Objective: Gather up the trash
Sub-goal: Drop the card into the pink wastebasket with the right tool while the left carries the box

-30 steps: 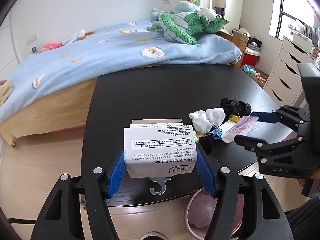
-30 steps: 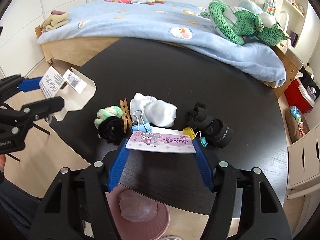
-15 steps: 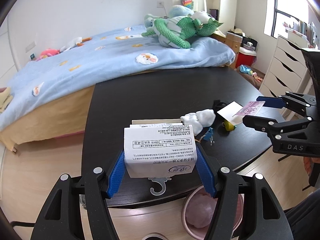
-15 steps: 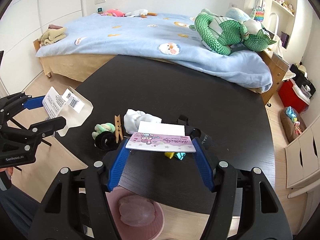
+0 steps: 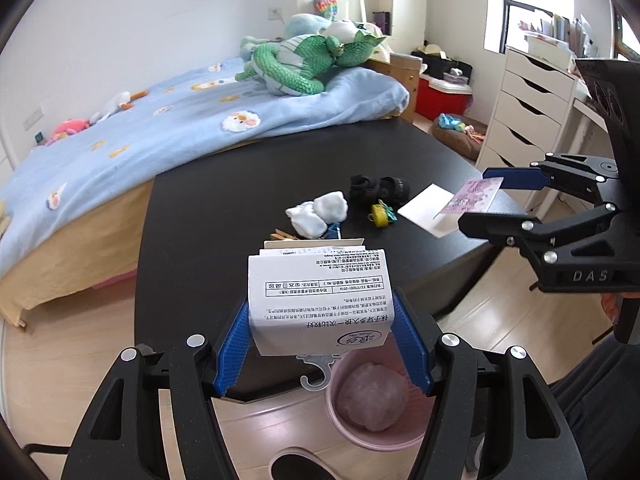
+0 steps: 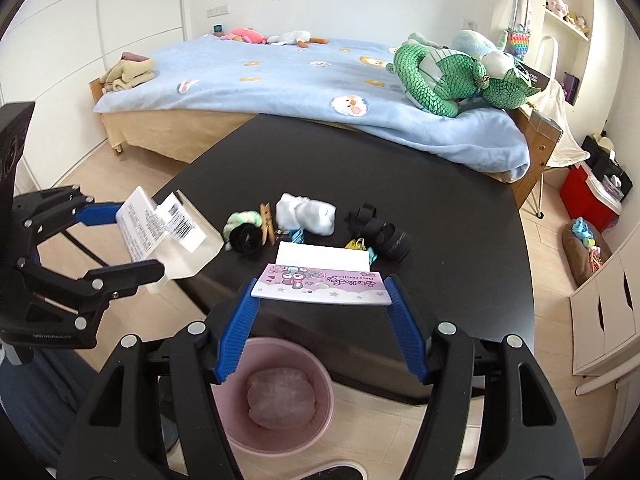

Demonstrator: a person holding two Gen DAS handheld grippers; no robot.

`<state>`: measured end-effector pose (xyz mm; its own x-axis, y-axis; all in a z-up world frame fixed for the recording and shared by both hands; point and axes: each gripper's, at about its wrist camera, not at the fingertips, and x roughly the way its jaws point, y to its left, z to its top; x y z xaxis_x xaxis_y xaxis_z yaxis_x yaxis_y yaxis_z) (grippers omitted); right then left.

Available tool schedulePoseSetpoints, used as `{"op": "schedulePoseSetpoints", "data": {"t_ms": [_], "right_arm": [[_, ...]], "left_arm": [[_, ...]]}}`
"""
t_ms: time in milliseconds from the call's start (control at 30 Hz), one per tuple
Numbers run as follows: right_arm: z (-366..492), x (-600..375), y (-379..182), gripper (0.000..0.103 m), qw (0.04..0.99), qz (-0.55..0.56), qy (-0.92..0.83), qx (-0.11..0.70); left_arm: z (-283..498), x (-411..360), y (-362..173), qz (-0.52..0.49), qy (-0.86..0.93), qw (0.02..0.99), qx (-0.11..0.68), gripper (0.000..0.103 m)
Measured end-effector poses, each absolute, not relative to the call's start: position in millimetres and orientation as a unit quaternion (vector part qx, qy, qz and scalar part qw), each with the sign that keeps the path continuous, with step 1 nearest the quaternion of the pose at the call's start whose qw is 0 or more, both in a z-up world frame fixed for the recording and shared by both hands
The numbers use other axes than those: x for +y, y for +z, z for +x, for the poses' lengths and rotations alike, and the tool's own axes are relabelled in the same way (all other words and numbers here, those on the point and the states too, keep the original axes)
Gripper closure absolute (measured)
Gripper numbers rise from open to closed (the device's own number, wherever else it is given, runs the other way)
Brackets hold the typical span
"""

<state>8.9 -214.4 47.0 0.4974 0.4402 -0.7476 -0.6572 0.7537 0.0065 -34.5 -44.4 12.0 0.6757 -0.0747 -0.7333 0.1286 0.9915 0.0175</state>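
The white sock package [image 5: 320,300] is clamped in the left tool [image 5: 324,344], the pink card [image 6: 322,283] in the right tool [image 6: 320,312], both above the pink bin [image 6: 276,396]. Neither is dropped yet; clutter remains on the tabletop [image 6: 440,184] beyond the bin.

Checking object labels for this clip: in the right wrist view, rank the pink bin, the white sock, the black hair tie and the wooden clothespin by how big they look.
1. Pink bin, though it sits nearest the camera, which inflates it.
2. White sock.
3. Black hair tie.
4. Wooden clothespin, though it looks close to the hair tie.
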Motion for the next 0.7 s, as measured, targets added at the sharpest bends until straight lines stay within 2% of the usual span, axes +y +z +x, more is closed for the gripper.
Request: {"op": "schedulePoseSetpoints", "data": {"t_ms": [567,600,633,667,700], "right_arm": [[-49.4,-218.8,9.8,0.039,0.817,-0.147,0.369,0.419],[-49.1,-218.8,8.1,0.036,0.815,-0.146,0.371,0.421],[-48.1,-218.1,5.9,0.030,0.812,-0.146,0.372,0.425],[-47.1,-217.9,4.2,0.020,0.812,-0.144,0.372,0.427],[-46.9,-218.2,3.3,0.017,0.812,-0.141,0.372,0.427]], "left_arm": [[-70.4,-50.1,-5.1,0.036,-0.071,0.907,0.414,0.040],[-69.9,-49.2,-5.6,0.034,-0.071,0.906,0.415,0.040],[-69.8,-48.7,-6.1,0.033,-0.072,0.906,0.415,0.040],[-69.7,-48.6,-7.0,0.032,-0.072,0.906,0.416,0.040],[-69.2,-48.8,-7.9,0.032,-0.072,0.906,0.417,0.040]]}}
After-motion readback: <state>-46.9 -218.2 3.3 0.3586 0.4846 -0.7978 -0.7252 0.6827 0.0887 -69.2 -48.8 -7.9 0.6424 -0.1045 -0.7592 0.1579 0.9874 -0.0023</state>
